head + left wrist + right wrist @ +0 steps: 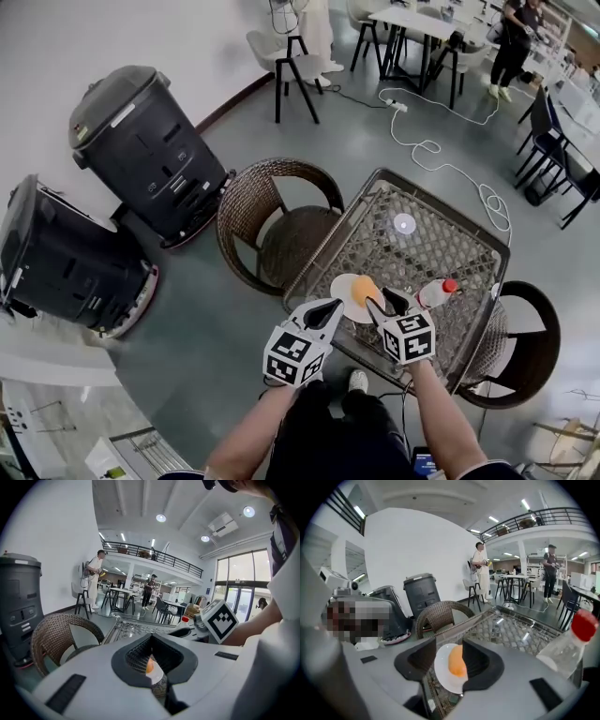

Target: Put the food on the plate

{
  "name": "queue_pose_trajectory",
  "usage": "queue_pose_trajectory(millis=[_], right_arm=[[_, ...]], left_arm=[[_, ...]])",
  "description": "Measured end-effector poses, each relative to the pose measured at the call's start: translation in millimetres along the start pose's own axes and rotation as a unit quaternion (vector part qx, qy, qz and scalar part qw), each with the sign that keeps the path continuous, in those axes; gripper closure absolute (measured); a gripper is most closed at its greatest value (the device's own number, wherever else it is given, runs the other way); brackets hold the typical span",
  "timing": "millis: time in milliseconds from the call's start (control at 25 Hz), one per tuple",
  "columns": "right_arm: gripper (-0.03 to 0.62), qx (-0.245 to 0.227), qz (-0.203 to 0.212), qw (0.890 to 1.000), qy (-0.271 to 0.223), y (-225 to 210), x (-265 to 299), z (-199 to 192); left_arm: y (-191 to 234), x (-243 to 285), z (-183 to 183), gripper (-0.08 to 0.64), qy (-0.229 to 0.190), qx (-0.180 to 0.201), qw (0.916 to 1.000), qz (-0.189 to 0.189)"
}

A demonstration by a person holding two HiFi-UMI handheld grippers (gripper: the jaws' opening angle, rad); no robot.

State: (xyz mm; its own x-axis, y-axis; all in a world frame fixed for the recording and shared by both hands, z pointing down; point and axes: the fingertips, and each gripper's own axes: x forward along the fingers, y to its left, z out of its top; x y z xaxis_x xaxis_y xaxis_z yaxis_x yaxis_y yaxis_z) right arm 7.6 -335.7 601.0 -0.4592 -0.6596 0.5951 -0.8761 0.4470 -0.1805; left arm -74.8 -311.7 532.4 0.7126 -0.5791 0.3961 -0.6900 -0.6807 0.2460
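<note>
A white plate (pixel 341 283) lies near the front edge of the glass-topped wicker table (pixel 431 234), with an orange round piece of food (pixel 364 291) on it. My right gripper (pixel 382 303) hovers at the plate's right side. In the right gripper view its jaws (pixel 449 645) stand apart, and the food (pixel 457 663) and plate (pixel 442 672) show in the gap below them, untouched. My left gripper (pixel 328 314) sits at the plate's near-left edge, narrowly open and holding nothing. In the left gripper view the food (pixel 149 666) peeks through the slit.
A clear bottle with a red cap (pixel 433 292) lies on the table just right of the right gripper. Wicker chairs stand at the table's left (pixel 277 225) and right (pixel 525 347). Two dark bins (pixel 145 150) stand at left. A white cable (pixel 441 155) runs across the floor.
</note>
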Motion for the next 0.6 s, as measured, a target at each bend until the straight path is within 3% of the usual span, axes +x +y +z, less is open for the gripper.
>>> queue_pose_trajectory(millis=[360,600], right_arm=[[0.582,-0.032,-0.012,0.990,-0.136,15.1,-65.2,75.4],[0.586,-0.037,0.003,0.977,-0.211,33.3,-102.1,127.7]], left_arm=[[-22.3,-14.0,52.8,0.551,-0.050,0.022,0.9985,-0.010],[-34.0,-32.7,94.7,0.551,-0.088,0.042,0.9951,-0.021]])
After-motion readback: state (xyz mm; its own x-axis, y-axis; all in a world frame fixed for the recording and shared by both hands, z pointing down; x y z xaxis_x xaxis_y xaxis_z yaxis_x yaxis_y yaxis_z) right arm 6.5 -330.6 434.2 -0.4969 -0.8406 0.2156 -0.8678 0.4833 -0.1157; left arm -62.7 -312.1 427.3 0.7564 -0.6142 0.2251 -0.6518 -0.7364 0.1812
